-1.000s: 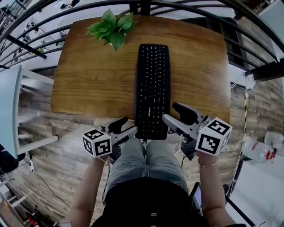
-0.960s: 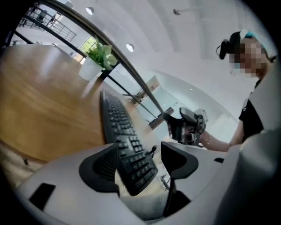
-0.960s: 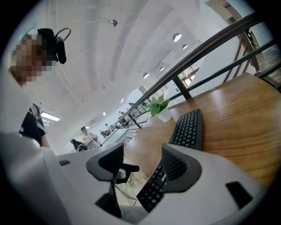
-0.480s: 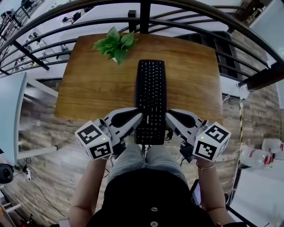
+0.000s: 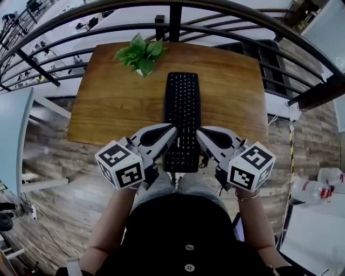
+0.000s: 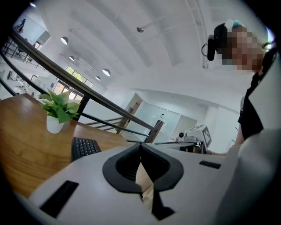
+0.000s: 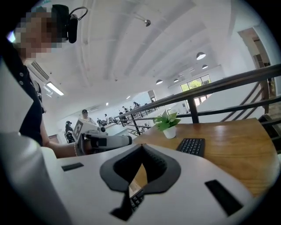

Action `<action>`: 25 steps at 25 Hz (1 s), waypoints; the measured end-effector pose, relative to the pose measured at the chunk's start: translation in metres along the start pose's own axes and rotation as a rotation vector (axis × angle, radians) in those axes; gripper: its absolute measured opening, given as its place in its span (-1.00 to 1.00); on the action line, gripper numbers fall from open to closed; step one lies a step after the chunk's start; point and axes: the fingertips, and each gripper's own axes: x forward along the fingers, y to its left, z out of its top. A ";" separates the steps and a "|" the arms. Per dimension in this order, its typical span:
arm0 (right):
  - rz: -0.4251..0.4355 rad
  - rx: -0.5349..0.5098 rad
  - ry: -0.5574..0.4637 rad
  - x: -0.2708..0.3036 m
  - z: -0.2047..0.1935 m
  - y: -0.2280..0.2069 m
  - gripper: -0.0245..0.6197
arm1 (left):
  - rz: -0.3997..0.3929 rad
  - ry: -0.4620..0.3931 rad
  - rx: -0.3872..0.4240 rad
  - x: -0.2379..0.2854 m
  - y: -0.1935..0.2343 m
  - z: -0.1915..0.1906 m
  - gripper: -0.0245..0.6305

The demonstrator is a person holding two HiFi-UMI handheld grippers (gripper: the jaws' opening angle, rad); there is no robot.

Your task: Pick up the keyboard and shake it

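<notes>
Black keyboard (image 5: 182, 108) lies on the wooden table (image 5: 113, 102), long axis running away from the person. Its near end sticks out past the table's near edge, over the person's legs (image 5: 188, 186). In the left gripper view the far end sits flat on the wood.

Left gripper (image 5: 173, 128): jaws have just closed, tips meeting, nothing between the pads. Only a slit is left behind the tips, with tan wood showing through.

Right gripper (image 5: 199, 132): same, jaws have just closed, tips together, empty. Its slit shows wood plus a few keyboard keys below.

Head view: the grippers flank the keyboard's near end. The left tip overlaps the keyboard's left long edge and the right tip sits at its right long edge. Touching or hovering, can't tell from there. Neither has a grip on the keyboard.

Head view only: full keyboard outline, the overhang, wood-pattern floor (image 5: 64, 178), dark railing (image 5: 175, 16) beyond the table. Potted plant (image 5: 141, 54) stands near the table's far edge, left of the keyboard's far end and clear of it.

Left gripper view only: the plant's white pot, and the right gripper across from it.

Right gripper view only: the left gripper opposite, people far back along the railing, ceiling lights.
</notes>
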 end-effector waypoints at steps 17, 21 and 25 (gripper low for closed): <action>0.043 -0.075 0.120 0.000 0.005 -0.002 -0.84 | 0.003 0.024 -0.051 -0.003 0.002 -0.010 -0.87; 0.036 -0.091 0.143 0.002 0.000 -0.001 -0.84 | 0.001 0.028 -0.060 -0.004 0.002 -0.011 -0.87; 0.019 -0.097 0.142 0.003 0.001 0.000 -0.84 | -0.008 0.028 -0.055 -0.002 0.003 -0.013 -0.87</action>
